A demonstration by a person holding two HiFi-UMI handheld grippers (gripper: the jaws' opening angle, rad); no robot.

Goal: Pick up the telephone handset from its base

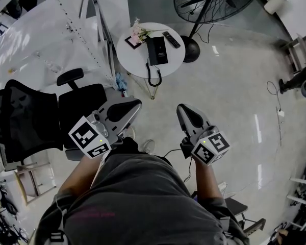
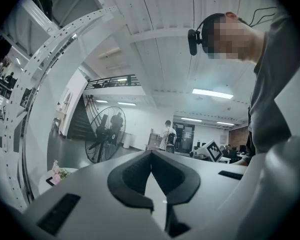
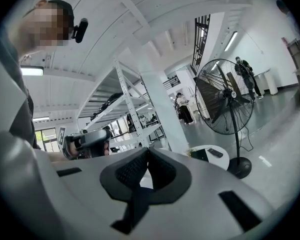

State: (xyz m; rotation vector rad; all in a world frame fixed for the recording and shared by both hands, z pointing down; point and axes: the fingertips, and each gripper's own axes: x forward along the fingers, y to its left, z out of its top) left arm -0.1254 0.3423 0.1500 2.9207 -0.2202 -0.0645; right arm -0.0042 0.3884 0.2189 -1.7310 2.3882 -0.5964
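Observation:
The black telephone (image 1: 157, 50) lies on a small round white table (image 1: 143, 63) far ahead of me, and its coiled cord (image 1: 153, 76) hangs over the near rim. I cannot make out the handset apart from the base. Both grippers are held near my waist, well short of the table. My left gripper (image 1: 137, 104) (image 2: 151, 152) is shut with nothing in it. My right gripper (image 1: 181, 108) (image 3: 149, 149) also has its jaws together and empty. In the right gripper view the telephone (image 3: 200, 155) shows small on the table (image 3: 212, 160).
A remote (image 1: 171, 39) and a small bunch of flowers (image 1: 137, 33) share the table. A large standing fan (image 1: 204, 4) is behind it on the right. A black office chair (image 1: 35, 119) and a white perforated frame (image 1: 86, 29) stand at my left.

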